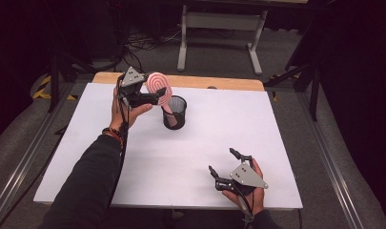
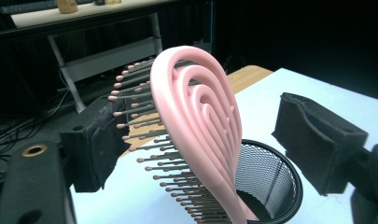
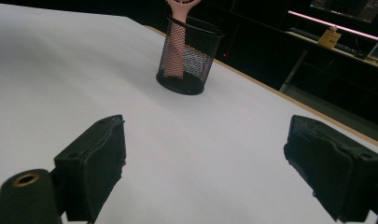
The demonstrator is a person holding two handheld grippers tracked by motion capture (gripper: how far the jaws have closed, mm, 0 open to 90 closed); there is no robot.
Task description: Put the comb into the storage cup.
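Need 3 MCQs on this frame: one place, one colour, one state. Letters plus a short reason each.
1. Where does the hairbrush stand?
A. flat on the table
B. handle down in the mesh cup
C. in the right gripper

2. What colour is the hairbrush?
A. pink
B. blue
C. green

3. How is the left gripper?
A. shut on the cup rim
B. open, jaws either side of the brush head
C. flat on the table

B: the handle shows through the mesh.
A: pink in every view.
B: a gap shows on the right side of the head.
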